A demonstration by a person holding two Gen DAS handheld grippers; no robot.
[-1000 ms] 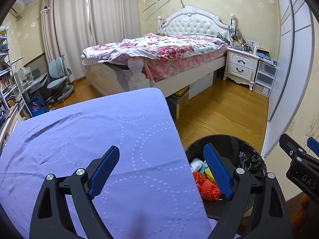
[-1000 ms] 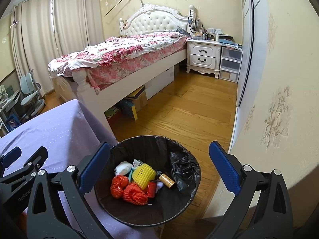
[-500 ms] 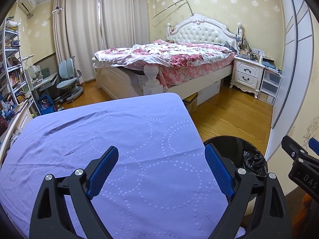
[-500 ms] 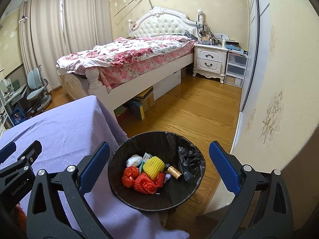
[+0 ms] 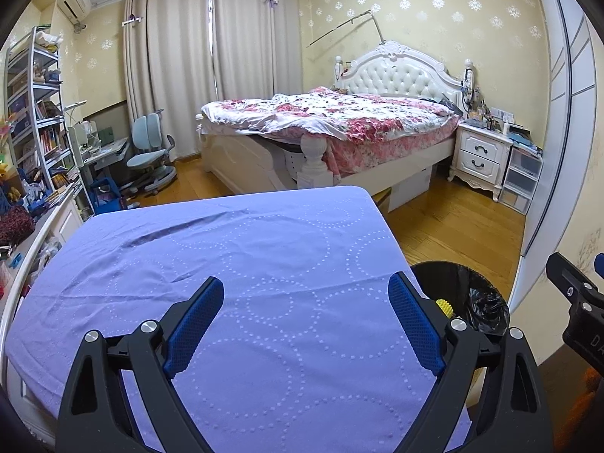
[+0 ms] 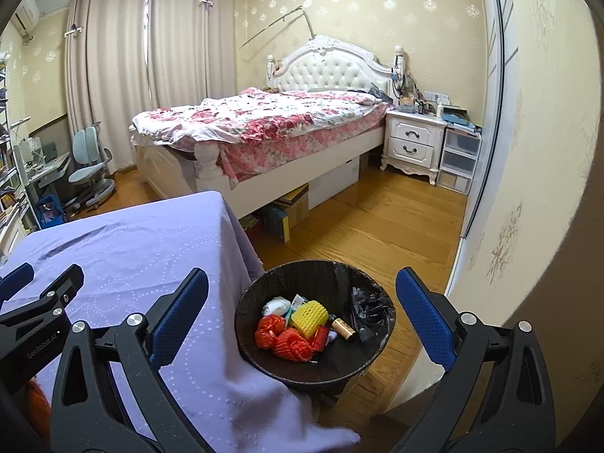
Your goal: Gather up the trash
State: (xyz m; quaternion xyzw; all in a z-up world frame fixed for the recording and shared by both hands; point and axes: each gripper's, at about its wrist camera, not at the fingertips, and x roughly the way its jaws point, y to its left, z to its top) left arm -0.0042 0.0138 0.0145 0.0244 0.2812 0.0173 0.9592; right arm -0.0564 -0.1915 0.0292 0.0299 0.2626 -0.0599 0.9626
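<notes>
Trash [image 6: 298, 328] in black bin [image 6: 264, 298], below the spread, empty right gripper [image 6: 302, 309], left gripper [image 5: 305, 317] likewise.

Even, soft indoor light, sharp focus throughout, strong fisheye bending and black vignette (corners only).

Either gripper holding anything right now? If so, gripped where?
Nothing held. Left gripper and right gripper are both open and empty; the trash sits in the bin.
</notes>
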